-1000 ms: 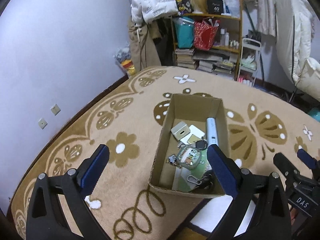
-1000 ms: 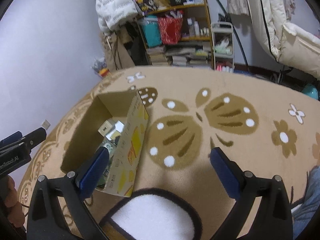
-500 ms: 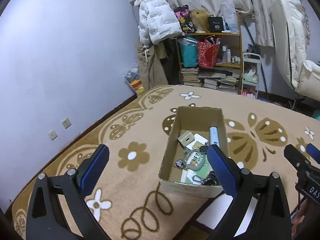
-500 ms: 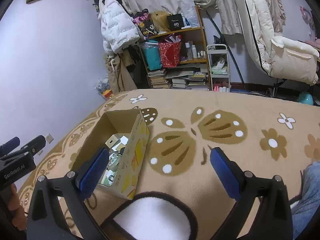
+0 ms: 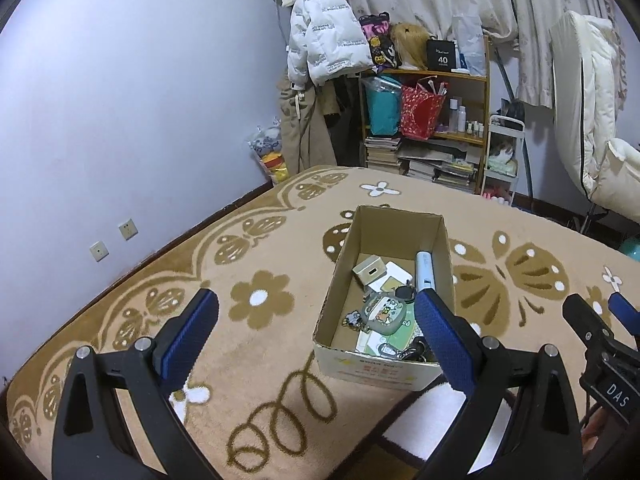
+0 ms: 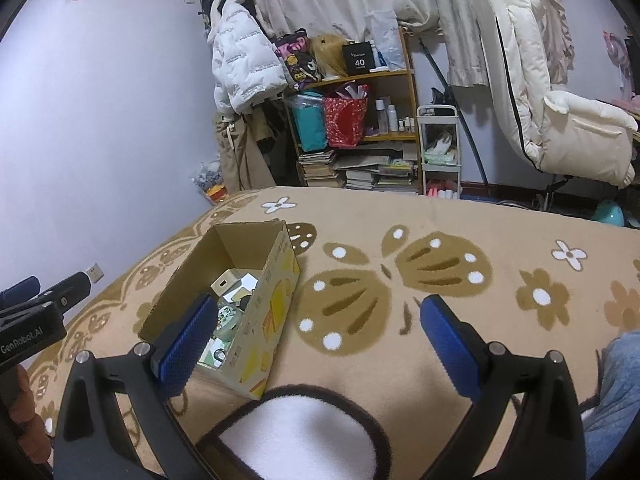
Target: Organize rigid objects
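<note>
Several small rigid items lie piled in an open cardboard box (image 5: 390, 280) at the centre of the left wrist view: a small beige box with a slot (image 5: 369, 269), a pale blue tube (image 5: 424, 271) against the right wall, a round green keychain charm (image 5: 383, 312) and white cards. The box rests on a plush tan rug (image 5: 260, 264) patterned with brown flowers and butterflies. At upper centre a wooden shelf (image 5: 460, 120) holds books, bottles and a red bag, with a white puffer jacket (image 5: 324, 48) hanging beside it. Nothing blocks the box except the left gripper's own right finger overlapping its near right corner. The left gripper (image 5: 316, 334) is spread wide and empty, blue textured pads (image 5: 442, 340) apart. The right gripper (image 6: 314, 340) is likewise spread and empty over the rug, its left pad overlapping the box's near end.
</note>
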